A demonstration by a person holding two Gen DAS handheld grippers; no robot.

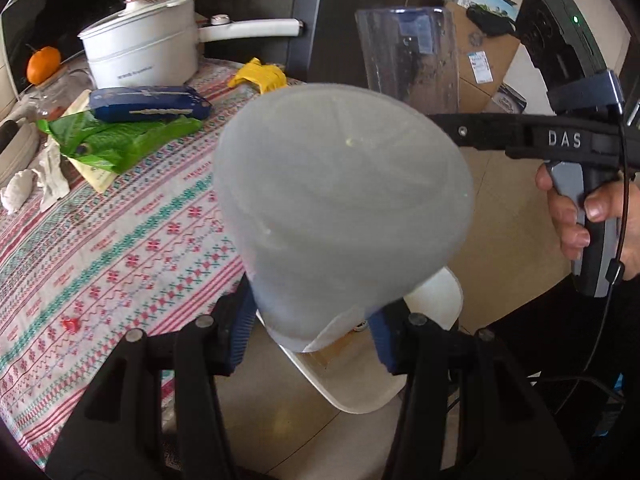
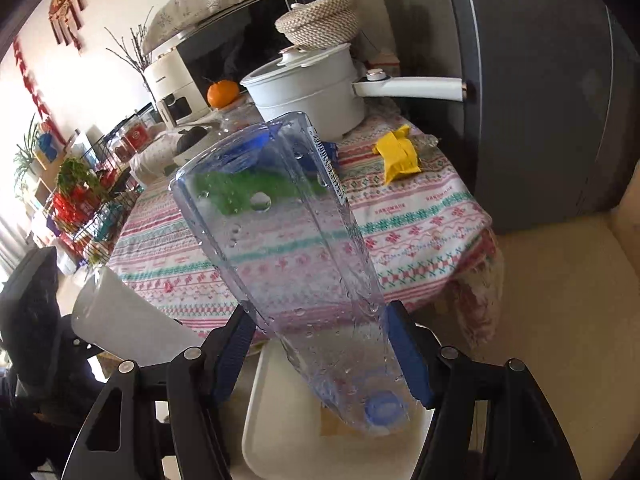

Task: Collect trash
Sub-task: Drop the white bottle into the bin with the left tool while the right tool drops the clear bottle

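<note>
My left gripper [image 1: 310, 332] is shut on a frosted white plastic cup [image 1: 340, 208], held bottom-forward above a white bin [image 1: 360, 384] on the floor. My right gripper [image 2: 320, 356] is shut on a clear plastic bottle [image 2: 288, 240] with a blue cap, cap end down over the same bin [image 2: 280, 420]. The bottle also shows in the left wrist view [image 1: 408, 52], and the cup in the right wrist view [image 2: 120, 328]. On the table lie a yellow wrapper [image 1: 260, 74], a green bag [image 1: 116, 140], a blue packet [image 1: 148, 104] and crumpled tissue [image 1: 36, 184].
The round table has a patterned cloth [image 1: 120, 248]. A white pot [image 1: 140, 52] with a long handle, a woven basket and an orange [image 1: 43, 65] stand at its back. A dark fridge [image 2: 540, 100] is behind. Cardboard boxes [image 1: 480, 60] lie on the floor.
</note>
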